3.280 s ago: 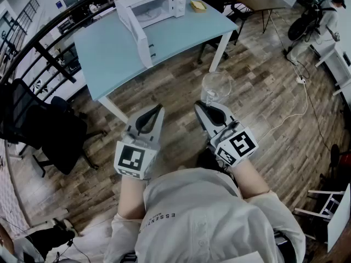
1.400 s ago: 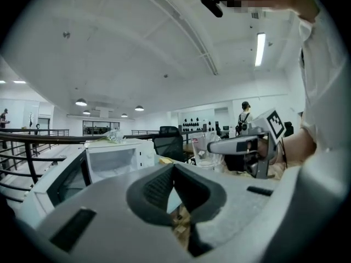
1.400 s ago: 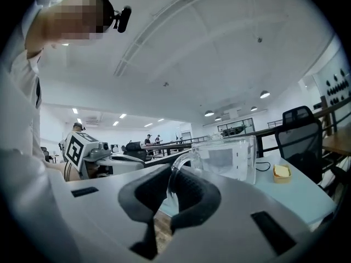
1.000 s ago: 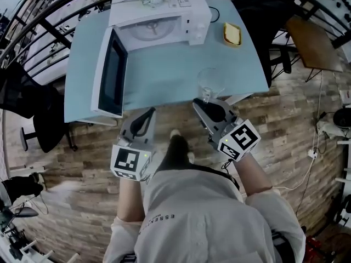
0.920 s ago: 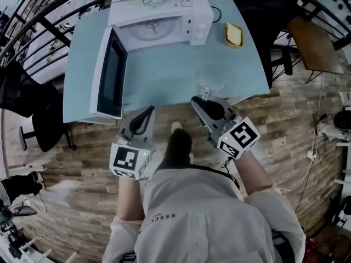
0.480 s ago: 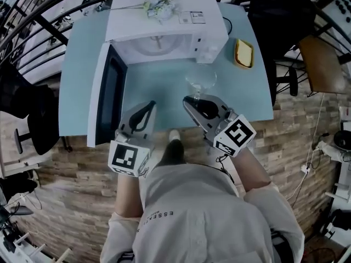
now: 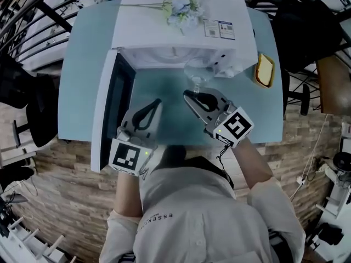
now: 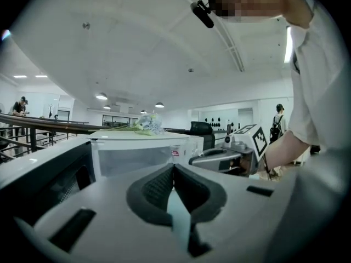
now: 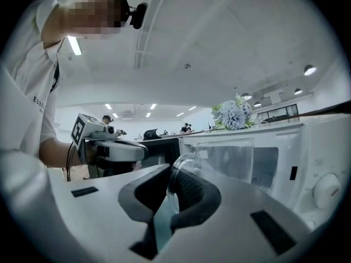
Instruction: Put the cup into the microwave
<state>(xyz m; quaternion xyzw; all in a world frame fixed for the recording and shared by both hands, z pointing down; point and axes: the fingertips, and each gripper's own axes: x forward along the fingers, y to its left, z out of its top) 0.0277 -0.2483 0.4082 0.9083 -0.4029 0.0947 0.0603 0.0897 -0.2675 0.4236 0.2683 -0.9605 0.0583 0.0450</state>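
A white microwave [image 7: 181, 29] stands at the back of the light blue table [image 7: 82, 64], and its door [image 7: 112, 111] is swung open to the left. My right gripper [image 7: 188, 93] is shut on the wall of a clear glass cup [image 7: 197, 73], which hangs just in front of the oven's open front. In the right gripper view the cup's rim [image 9: 189, 159] sits between the pads, with the microwave [image 9: 285, 158] close ahead. My left gripper [image 7: 157, 101] hovers over the table to the left, jaws together and empty [image 8: 173, 171], near the door [image 8: 49, 179].
A bunch of pale flowers [image 7: 184, 7] lies on top of the microwave. A yellow item [image 7: 265, 69] sits on the table to its right. A black chair [image 7: 307, 32] stands at the far right, and dark railings [image 7: 33, 15] run along the left.
The person has stepped up to the table. Both grippers moved forward over it, and the cup went from the table's near edge to just before the microwave's opening.
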